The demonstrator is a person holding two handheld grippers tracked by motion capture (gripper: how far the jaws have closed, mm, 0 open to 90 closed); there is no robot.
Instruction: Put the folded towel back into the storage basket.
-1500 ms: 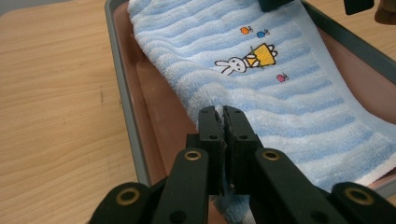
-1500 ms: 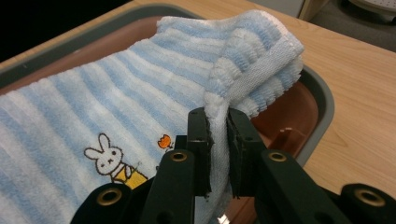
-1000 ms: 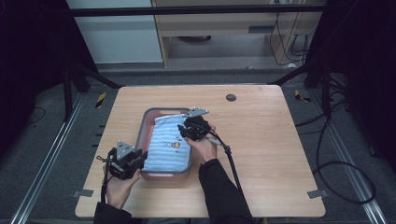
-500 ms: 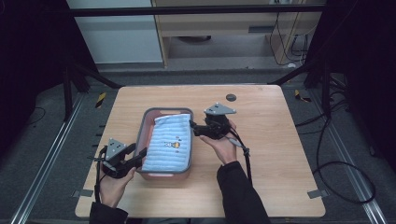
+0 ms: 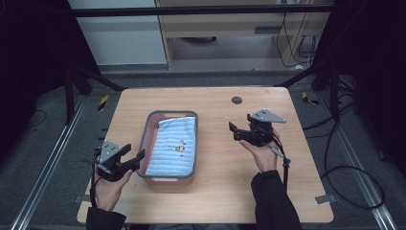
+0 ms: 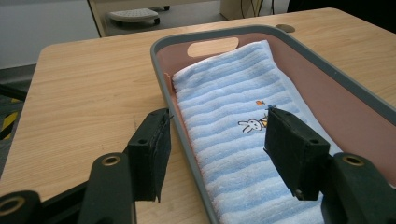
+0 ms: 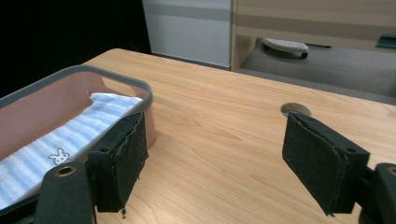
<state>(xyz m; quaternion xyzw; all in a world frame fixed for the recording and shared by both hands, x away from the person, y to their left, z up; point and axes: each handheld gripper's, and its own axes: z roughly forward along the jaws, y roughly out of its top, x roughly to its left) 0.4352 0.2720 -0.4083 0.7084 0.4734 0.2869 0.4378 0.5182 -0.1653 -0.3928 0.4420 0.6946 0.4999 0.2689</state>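
Observation:
A folded blue-striped towel point(image 5: 172, 143) with a small bunny print lies in a grey-rimmed pink tray point(image 5: 171, 114) left of the table's middle. My left gripper point(image 5: 134, 152) is open at the tray's near-left corner. In the left gripper view its jaws point(image 6: 219, 140) stand on either side of the tray's rim point(image 6: 163, 79), with the towel point(image 6: 224, 102) just ahead. My right gripper point(image 5: 234, 131) is open, held above the bare wood right of the tray, and holds nothing. In the right gripper view point(image 7: 219, 158) the tray point(image 7: 135, 86) and towel point(image 7: 70, 135) sit to the left.
The wooden table point(image 5: 215, 100) has a round dark cable hole point(image 5: 236, 100) near its far edge, also in the right gripper view point(image 7: 295, 109). Metal frame rails and cables run along the floor on both sides. A cabinet stands behind the table.
My right gripper has left the towel in the tray and moved right, over bare table. My left gripper has drawn back slightly to the left at the tray's near corner.

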